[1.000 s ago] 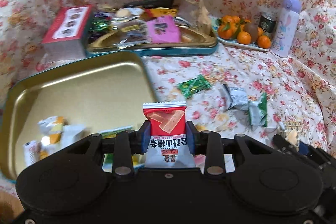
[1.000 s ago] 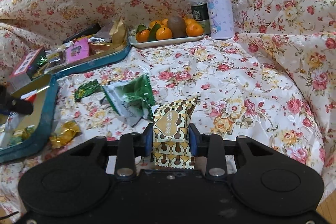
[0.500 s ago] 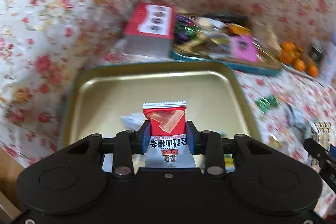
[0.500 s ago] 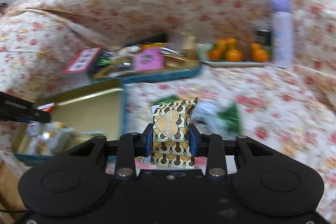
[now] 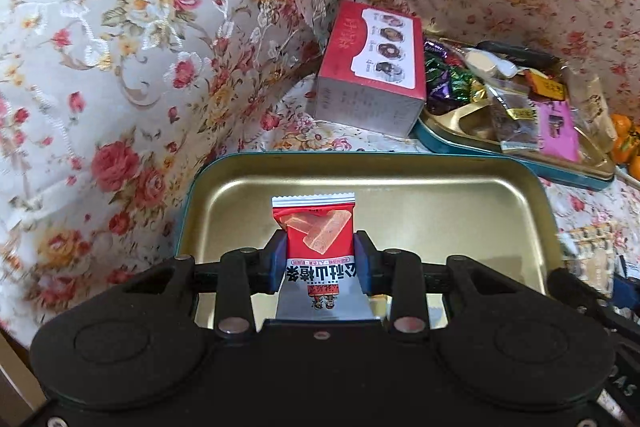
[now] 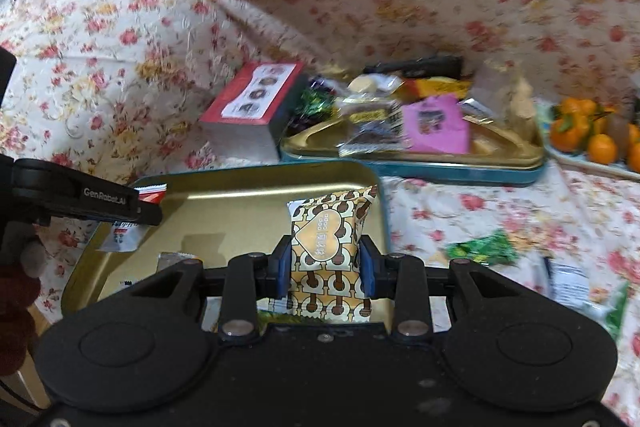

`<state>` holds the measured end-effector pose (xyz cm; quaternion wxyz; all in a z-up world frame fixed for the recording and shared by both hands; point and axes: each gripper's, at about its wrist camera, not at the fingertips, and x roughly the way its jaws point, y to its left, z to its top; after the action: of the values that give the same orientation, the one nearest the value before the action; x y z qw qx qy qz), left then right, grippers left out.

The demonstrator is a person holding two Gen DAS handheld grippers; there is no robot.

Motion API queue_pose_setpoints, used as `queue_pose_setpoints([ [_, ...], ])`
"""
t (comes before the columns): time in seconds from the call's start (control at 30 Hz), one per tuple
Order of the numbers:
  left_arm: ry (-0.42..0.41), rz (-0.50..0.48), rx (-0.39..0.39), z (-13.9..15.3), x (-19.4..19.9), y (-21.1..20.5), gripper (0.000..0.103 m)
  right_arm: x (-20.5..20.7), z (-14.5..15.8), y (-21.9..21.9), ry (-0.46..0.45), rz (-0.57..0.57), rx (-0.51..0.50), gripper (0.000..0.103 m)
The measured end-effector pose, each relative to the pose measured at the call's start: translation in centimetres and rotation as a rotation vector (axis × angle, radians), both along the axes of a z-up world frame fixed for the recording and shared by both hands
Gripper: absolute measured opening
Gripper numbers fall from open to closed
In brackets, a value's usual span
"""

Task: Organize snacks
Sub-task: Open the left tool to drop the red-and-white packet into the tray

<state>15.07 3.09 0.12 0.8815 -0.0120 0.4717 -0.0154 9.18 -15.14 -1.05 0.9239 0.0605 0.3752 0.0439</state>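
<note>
The left claw [image 5: 320,263] was clamped on one red snack packet [image 5: 316,239], held upright above the near gold tin tray [image 5: 400,183]. The right claw [image 6: 325,269] gripped one brown-and-cream heart-patterned packet [image 6: 330,247] over the same tray's right side. Two tin trays lay on the floral cloth [image 5: 120,47]: the far tray [image 6: 460,169] was piled with sweets, one red box [image 5: 372,75] beside it. One green candy [image 6: 482,251] lay loose.
</note>
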Motion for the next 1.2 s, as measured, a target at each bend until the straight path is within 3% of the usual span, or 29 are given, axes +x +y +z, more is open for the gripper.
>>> queue_pose_setpoints([
  [0.13, 0.016, 0.000, 0.008, -0.8, 1.1, 0.0, 0.043, 1.9, -1.0, 1.4, 0.049, 0.013, -0.007, 0.035],
  [0.57, 0.038, 0.006, 0.025, -2.1, 2.1, 0.2, 0.043, 3.9, -2.4, 2.8, 0.089, 0.052, -0.043, 0.035],
  [1.2, 0.011, 0.006, 0.038, -1.6, 1.5, 0.2, 0.048, 4.2, -3.0, 3.4, 0.111, 0.056, -0.051, 0.036],
])
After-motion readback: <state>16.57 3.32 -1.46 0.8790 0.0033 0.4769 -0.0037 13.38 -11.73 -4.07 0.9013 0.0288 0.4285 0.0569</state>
